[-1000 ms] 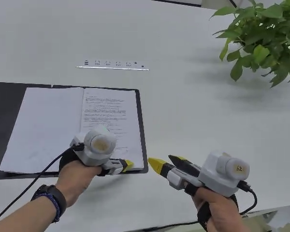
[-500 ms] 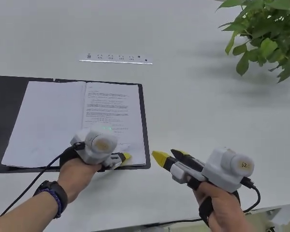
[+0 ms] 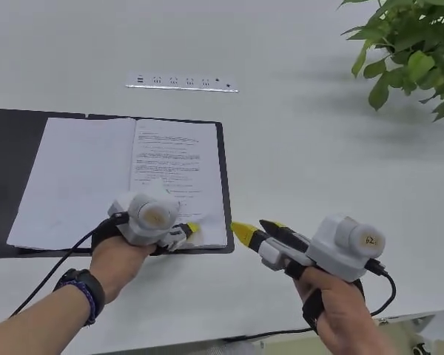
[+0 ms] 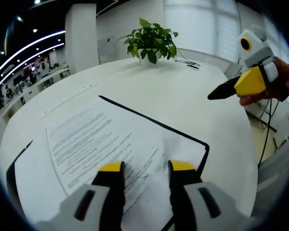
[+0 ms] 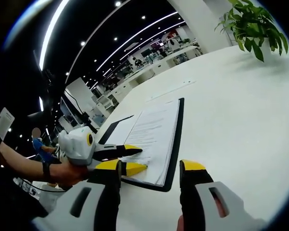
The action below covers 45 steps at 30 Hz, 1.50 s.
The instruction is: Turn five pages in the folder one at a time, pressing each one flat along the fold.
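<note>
Left gripper [image 3: 186, 230], jaws apart and empty, over the printed page [image 3: 179, 166]. Right gripper [image 3: 252, 230], spread and empty too, lower right beside the folder [image 3: 0, 148].

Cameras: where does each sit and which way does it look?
Head view: on the person's head, facing down at the folder; left hand with left hand-held gripper, right hand with right hand-held gripper.
Left gripper view: on the left one, facing along its jaws over the page toward the plant.
Right gripper view: on the right one, facing across the folder at the left hand.
Both gripper views share the plant.
</note>
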Available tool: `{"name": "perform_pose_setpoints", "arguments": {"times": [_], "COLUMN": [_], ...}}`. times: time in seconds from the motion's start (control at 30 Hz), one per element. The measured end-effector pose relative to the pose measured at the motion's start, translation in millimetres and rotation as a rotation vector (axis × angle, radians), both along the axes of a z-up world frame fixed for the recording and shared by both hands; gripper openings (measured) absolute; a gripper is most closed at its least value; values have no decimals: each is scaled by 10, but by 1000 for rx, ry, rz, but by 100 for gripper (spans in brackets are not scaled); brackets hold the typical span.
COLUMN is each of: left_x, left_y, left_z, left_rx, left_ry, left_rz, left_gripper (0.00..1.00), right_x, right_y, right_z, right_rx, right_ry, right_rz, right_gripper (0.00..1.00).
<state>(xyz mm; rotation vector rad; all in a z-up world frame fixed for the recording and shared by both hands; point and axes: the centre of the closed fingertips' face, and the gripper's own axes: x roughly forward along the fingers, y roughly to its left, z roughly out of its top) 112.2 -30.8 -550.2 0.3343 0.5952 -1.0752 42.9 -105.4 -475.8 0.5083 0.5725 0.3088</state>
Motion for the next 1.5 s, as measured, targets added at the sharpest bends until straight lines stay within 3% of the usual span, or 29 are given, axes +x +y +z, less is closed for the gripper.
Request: {"name": "perform_pose_setpoints", "arguments": {"times": [0.27,0.47,0.7,0.97,1.27,1.5], "left_x": [56,70,99,109,44,46], "left_y": [16,18,28,50,58,56], "left_z": [-1,-2,5,32,111,120], "left_rx": [-12,-12,-31,-98,-122,-125], "left_ry": [21,20,50,132,154,155], "left_rz": [19,21,37,88,111,106], "left_gripper": [28,25,21,16,12,12], "right_x": [1,11,39,251,598,694], "right_y": [-9,-2,-12,79,305,386], "right_z": [-43,-48,-60,-134,-291,-366], "right_rx": [9,14,23,41,99,131], "right_ry": [7,7,4,8,23,39], "right_rz": [-4,-2,-9,26,67,72], "right_gripper": [46,46,45,43,43,42]}}
